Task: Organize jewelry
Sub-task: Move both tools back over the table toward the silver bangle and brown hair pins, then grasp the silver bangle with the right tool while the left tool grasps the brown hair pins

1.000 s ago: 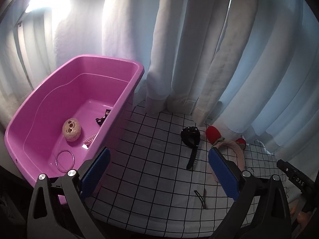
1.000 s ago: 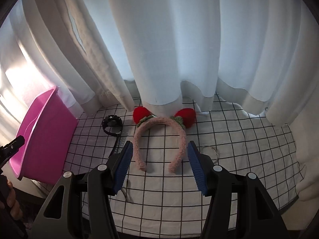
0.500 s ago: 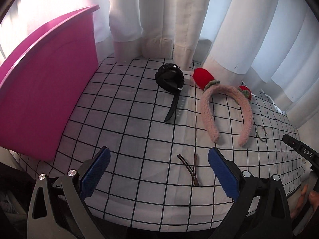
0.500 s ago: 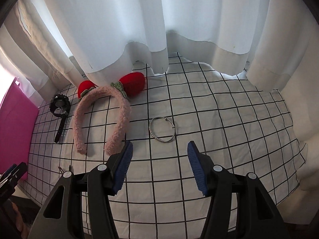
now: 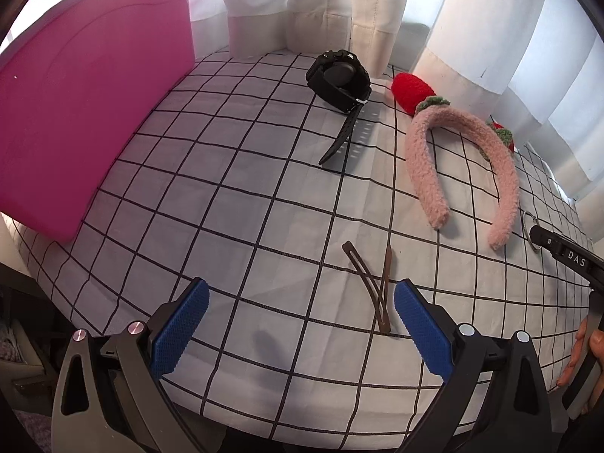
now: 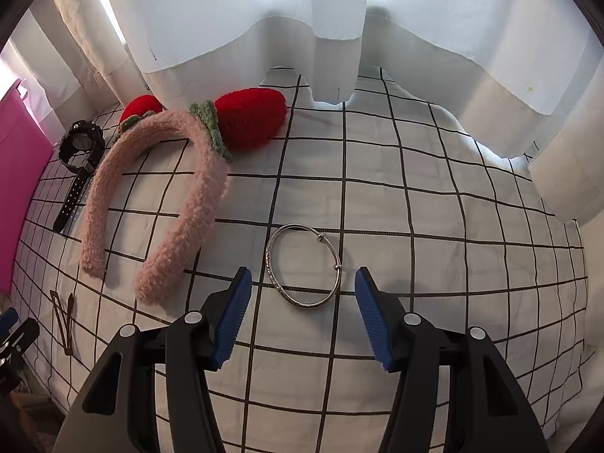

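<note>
Left wrist view takes in only the outer wall of the pink tub (image 5: pixel 87 113); its rim runs off the top and left edges and its inside is hidden, so what it holds cannot be told. Taking the fluffy pink headband (image 5: pixel 458 168) with red strawberry ears as the landmark, the black wristwatch (image 5: pixel 339 83) lies to its left, near the curtain (image 5: pixel 381 11), strap trailing toward the camera. Two thin brown hair clips (image 5: pixel 372 285) lie crossed in front of the headband's open ends, just inside the right pad of the left gripper (image 5: pixel 300 315). That gripper's blue pads stand wide apart over the checked cloth (image 5: pixel 234 196) with nothing between them. To the headband's right, only a sliver of a metal ring shows behind the tip of the other tool, and a few fingertips of the person's hand (image 5: pixel 583 355) are cut off at the frame edge.

From the right wrist camera, the silver bangle (image 6: pixel 304 266) lies flat on the cloth just right of the headband's (image 6: pixel 151 196) nearer end. The right gripper (image 6: pixel 302 307) hangs over it, jaws partly open, the bangle's near edge lying between the pads and touching neither. Left of the headband the watch (image 6: pixel 79 151) is small, the hair clips (image 6: pixel 62 319) distorted at the margin, and the tub (image 6: pixel 19 173) is a mere pink strip.
</note>
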Tool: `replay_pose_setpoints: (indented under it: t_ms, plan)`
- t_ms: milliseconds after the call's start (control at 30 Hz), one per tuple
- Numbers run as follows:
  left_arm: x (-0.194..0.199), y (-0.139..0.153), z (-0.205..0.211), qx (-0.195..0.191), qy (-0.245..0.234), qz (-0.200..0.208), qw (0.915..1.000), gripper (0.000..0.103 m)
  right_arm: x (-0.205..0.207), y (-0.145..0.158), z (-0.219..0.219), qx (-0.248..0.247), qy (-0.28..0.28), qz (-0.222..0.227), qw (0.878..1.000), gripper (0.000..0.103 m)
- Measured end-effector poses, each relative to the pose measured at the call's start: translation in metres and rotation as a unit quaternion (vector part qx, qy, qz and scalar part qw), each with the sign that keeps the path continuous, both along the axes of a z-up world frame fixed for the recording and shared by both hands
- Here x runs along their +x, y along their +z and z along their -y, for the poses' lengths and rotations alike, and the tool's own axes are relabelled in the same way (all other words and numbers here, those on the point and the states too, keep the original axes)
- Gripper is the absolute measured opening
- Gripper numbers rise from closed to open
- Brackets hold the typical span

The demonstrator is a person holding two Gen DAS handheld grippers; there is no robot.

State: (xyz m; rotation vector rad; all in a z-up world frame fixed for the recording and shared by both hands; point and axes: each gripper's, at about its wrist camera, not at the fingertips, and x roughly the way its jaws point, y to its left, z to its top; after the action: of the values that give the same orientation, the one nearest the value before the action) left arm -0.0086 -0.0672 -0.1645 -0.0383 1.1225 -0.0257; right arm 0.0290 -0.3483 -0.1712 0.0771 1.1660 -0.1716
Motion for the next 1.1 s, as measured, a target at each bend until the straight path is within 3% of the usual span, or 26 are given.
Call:
replay_pose_setpoints:
  t_ms: [267, 600, 800, 967, 1100]
  plan:
    - [0.003, -0.009, 0.003, -0.022, 0.014, -0.009, 0.9996, 0.097, 0.004, -0.010, 0.001, -0.003, 0.025, 0.003, 1.000, 0.058]
    - [0.009, -0.034, 0.020, -0.010, 0.016, -0.042, 0.9989, 0.097, 0.009, -0.014, -0.011, -0.022, 0.040, 0.015, 0.999, 0.069]
    - [0.009, -0.039, 0.032, 0.028, 0.010, -0.023, 0.9993, 0.098, 0.010, -0.012, -0.010, -0.025, 0.045, 0.023, 0.998, 0.075]
    - [0.006, -0.039, 0.036, 0.029, 0.026, 0.000, 0.9992, 0.098, 0.011, -0.014, -0.008, -0.026, 0.050, 0.028, 0.998, 0.076]
    - [0.006, -0.038, 0.037, 0.030, 0.028, -0.005, 0.9991, 0.097, 0.012, -0.013, -0.007, -0.022, 0.051, 0.028, 0.998, 0.075]
